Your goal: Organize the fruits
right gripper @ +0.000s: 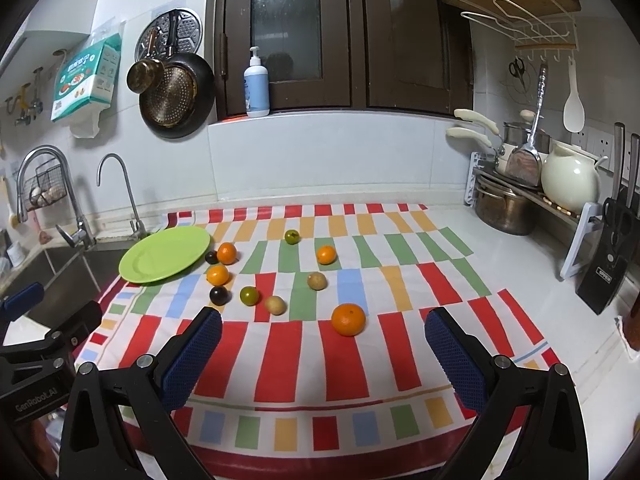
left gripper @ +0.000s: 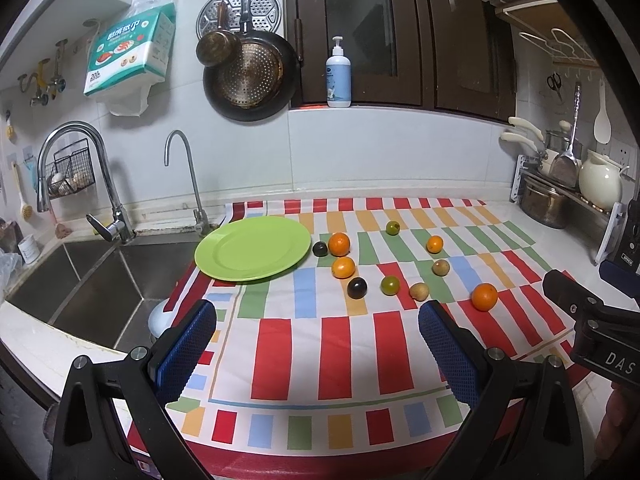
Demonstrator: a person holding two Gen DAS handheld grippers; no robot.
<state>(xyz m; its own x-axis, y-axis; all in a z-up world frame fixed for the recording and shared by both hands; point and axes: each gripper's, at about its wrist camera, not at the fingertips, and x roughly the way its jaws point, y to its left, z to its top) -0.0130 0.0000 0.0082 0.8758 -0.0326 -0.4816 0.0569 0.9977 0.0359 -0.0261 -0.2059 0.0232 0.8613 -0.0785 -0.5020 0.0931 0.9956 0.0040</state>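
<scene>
Striped in red, green, blue and orange, a cloth [right gripper: 304, 360] covers the worktop [right gripper: 532, 280] beside the sink [left gripper: 100, 280]. A green plate [left gripper: 253, 248] sits bare at the cloth's back left corner, its left rim overhanging the sink edge. Ten small fruits lie loose on the cloth to the right of the plate: four oranges, the largest [right gripper: 348, 319] nearest the front, two dark plums [right gripper: 219, 295], two green fruits [right gripper: 249, 295] and two tan ones [right gripper: 275, 305]. One plum and one orange lie just beside the plate's rim. Both the left gripper [left gripper: 318, 344] and the right gripper [right gripper: 323, 350] hover over the cloth's front edge, jaws spread wide, holding nothing.
</scene>
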